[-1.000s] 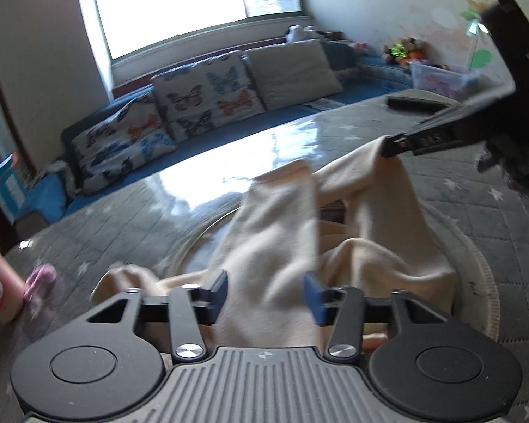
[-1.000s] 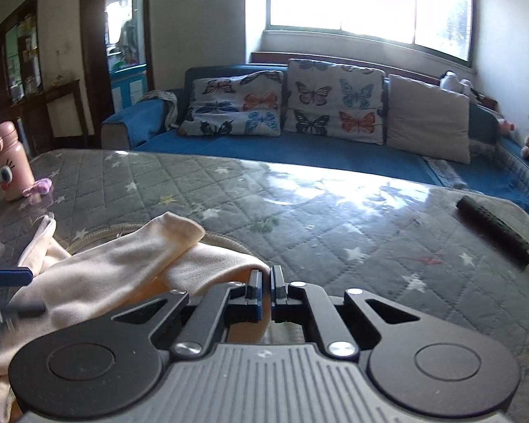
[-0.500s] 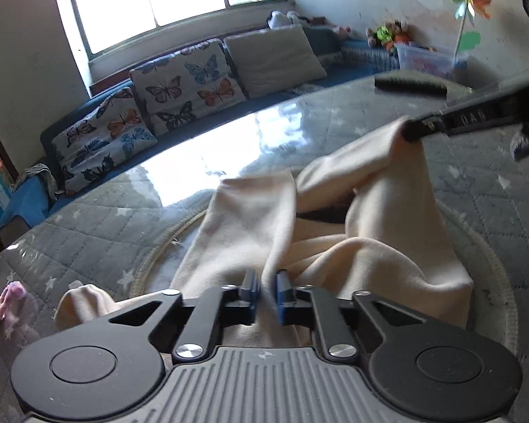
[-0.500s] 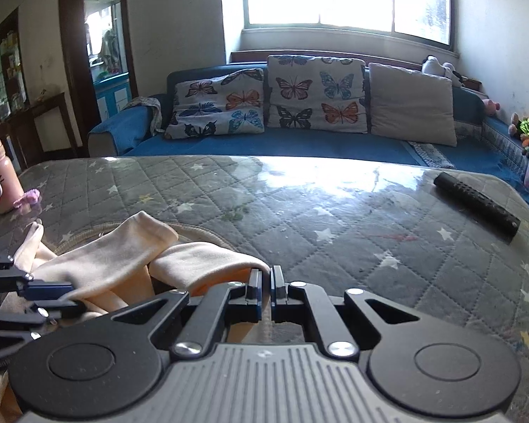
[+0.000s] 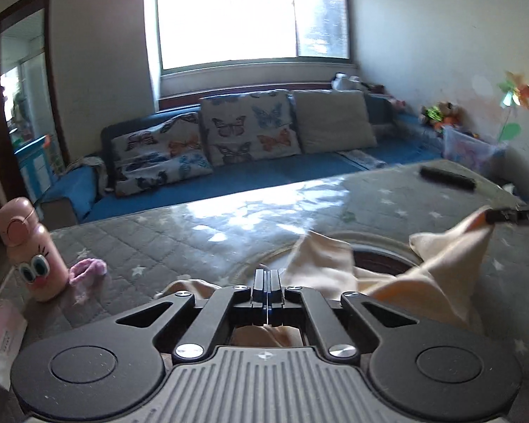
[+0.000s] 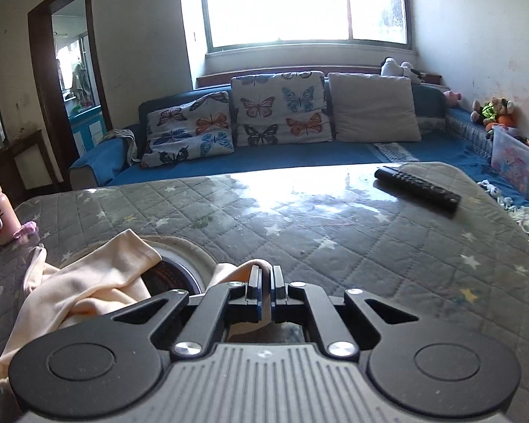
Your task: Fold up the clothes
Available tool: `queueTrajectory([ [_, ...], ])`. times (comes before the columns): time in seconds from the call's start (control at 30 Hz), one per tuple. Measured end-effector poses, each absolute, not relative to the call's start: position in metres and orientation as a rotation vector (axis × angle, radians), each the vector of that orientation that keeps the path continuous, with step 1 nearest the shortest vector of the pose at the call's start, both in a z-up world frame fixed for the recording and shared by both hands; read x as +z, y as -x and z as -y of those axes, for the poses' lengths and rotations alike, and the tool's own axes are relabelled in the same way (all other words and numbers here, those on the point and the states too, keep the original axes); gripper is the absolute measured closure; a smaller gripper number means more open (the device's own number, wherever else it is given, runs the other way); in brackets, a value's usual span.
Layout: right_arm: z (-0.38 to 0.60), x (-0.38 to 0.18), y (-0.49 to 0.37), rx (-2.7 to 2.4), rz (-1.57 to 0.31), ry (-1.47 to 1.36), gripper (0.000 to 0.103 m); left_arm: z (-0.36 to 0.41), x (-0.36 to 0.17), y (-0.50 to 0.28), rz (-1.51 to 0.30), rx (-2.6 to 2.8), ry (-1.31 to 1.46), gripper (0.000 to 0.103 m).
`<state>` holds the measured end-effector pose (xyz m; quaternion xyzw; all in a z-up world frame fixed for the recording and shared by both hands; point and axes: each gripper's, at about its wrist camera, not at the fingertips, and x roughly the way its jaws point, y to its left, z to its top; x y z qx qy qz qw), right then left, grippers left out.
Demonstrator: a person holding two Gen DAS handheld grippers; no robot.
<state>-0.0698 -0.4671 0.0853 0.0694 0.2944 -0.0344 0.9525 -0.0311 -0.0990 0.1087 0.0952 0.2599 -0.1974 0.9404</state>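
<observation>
Left hand-held gripper (image 5: 267, 275) just clamped onto cream garment (image 5: 437, 282); right hand-held gripper (image 6: 264, 276) clamped on far-right corner, cloth raised off table (image 6: 335, 232).

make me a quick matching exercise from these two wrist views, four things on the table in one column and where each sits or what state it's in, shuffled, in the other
Things:
1. cream garment
2. pink bottle
3. black remote
4. left gripper

Places or states:
A. lying flat at the far right of the quilted table
B. standing upright at the table's left edge
C. jaws shut on a fold of cloth
D. pinched at two spots and lifted between them

Pairs: 1-D, 2-B, 3-A, 4-C
</observation>
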Motion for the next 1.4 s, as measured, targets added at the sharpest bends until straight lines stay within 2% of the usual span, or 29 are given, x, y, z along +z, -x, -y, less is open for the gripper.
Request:
queueTrajectory([
  [0.2,0.465,0.086,0.095,-0.076,-0.573,-0.156,0.099,0.145,0.087,0.037,-0.570,-0.492,-0.278,0.095],
  [0.23,0.465,0.086,0.098,-0.077,-0.571,-0.157,0.099,0.152,0.084,0.034,-0.578,-0.505,-0.289,0.090],
  [0.27,0.466,0.085,0.101,-0.078,-0.572,-0.160,0.099,0.159,0.080,0.030,-0.585,-0.510,-0.302,0.079],
  [0.33,0.469,0.083,0.105,-0.082,-0.575,-0.171,0.099,0.170,0.072,0.024,-0.591,-0.516,-0.328,0.065],
  [0.4,0.472,0.079,0.109,-0.086,-0.580,-0.186,0.099,0.180,0.063,0.018,-0.607,-0.530,-0.351,0.061],
  [0.6,0.478,0.072,0.114,-0.096,-0.586,-0.214,0.099,0.198,0.038,0.007,-0.631,-0.546,-0.441,0.062],
  [0.63,0.479,0.072,0.114,-0.097,-0.586,-0.217,0.099,0.197,0.034,0.005,-0.641,-0.550,-0.447,0.069],
  [0.67,0.480,0.071,0.114,-0.098,-0.585,-0.217,0.099,0.196,0.031,0.003,-0.647,-0.544,-0.457,0.084],
  [0.77,0.482,0.070,0.114,-0.102,-0.583,-0.224,0.099,0.183,0.033,0.002,-0.645,-0.532,-0.437,0.096],
  [1.13,0.490,0.076,0.138,-0.139,-0.562,-0.256,0.099,0.081,0.101,0.039,-0.519,-0.327,-0.186,0.098],
  [1.4,0.491,0.091,0.175,-0.145,-0.546,-0.268,0.099,-0.010,0.125,0.099,-0.533,-0.222,0.018,0.098],
])
